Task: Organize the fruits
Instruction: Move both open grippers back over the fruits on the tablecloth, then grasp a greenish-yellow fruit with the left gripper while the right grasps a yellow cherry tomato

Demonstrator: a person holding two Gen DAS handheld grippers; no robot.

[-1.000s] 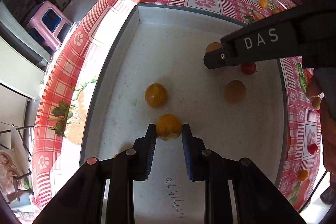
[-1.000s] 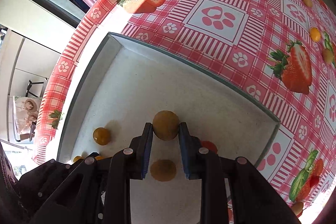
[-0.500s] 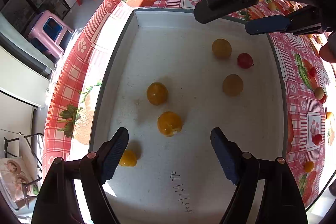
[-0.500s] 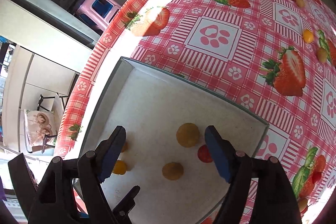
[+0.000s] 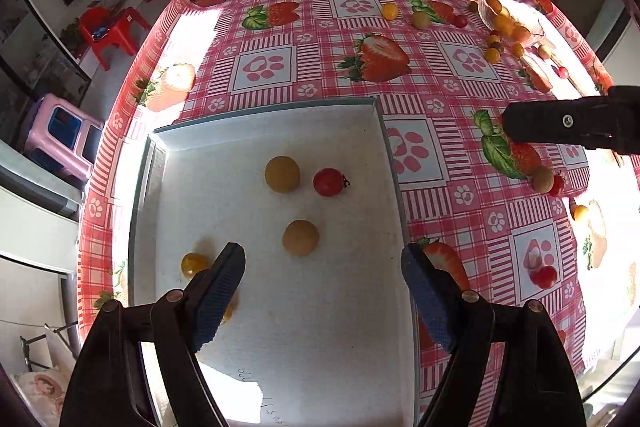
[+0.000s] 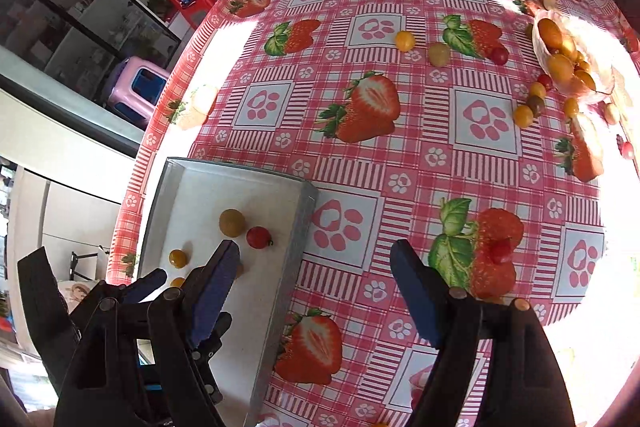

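Both grippers have let go of the round fruits they pinched a second ago and pulled up and away from the tray, their jaws having just been opening; nothing lies between either pair now.

The round table's pink-and-white checked plastic cloth [image 6: 416,163], printed with strawberries and paw marks, fills most of both views. On it sits the shallow white rectangular tray [image 5: 276,123], with some handwriting on its floor near the bottom edge of the left wrist view, too cut off to read.

The left gripper [image 5: 324,291] points steeply down over the tray's near half, blue-padded fingers spread wide and empty. The right gripper [image 6: 312,291] hangs past the tray's right wall, over the cloth, equally wide and empty; one of its black fingers shows at the right edge of the left wrist view.

In the tray lie two dull yellow-brown round fruits [image 5: 282,174] and [image 5: 300,237], a red cherry tomato [image 5: 328,182] just beside the farther one, and a small orange tomato [image 5: 194,264] by the left finger. More small fruits are scattered across the cloth, near a clear glass bowl [image 6: 568,63] holding orange ones.
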